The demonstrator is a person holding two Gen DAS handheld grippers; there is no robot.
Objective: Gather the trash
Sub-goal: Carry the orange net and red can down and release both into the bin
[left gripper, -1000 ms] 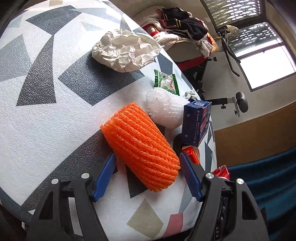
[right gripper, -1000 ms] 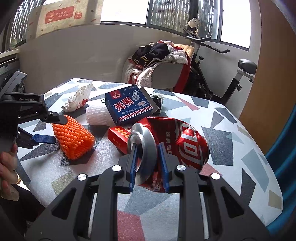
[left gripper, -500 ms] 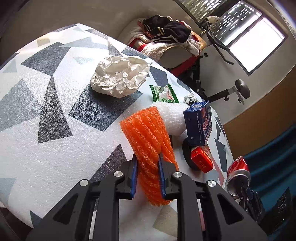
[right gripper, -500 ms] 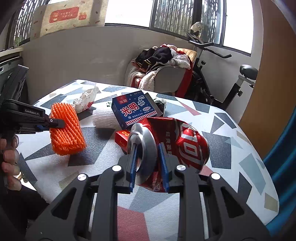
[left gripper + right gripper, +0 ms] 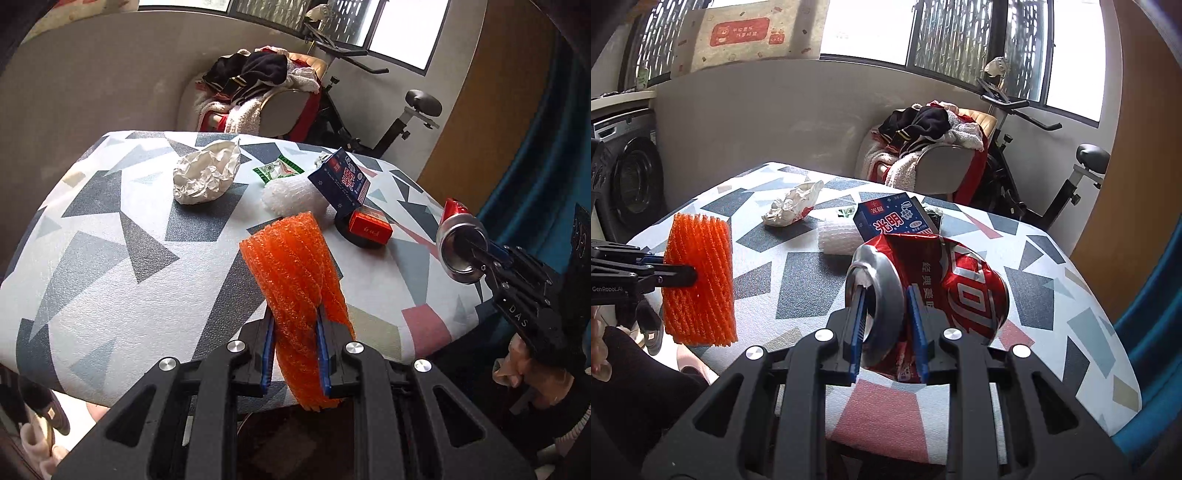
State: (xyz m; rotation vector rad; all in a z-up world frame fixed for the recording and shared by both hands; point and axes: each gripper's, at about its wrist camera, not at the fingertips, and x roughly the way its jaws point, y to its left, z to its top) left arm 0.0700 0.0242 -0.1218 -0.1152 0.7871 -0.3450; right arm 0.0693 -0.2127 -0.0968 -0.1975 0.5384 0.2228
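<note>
While the left gripper (image 5: 295, 332) pinches the orange foam net (image 5: 295, 266), the right gripper (image 5: 886, 317) clamps the crushed can (image 5: 945, 280).

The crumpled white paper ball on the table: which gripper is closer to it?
Left. The left gripper, squeezing the orange foam net, is over the table's near edge, facing the paper ball. The right gripper, holding the crushed red can, is out past the table's right side.
</note>
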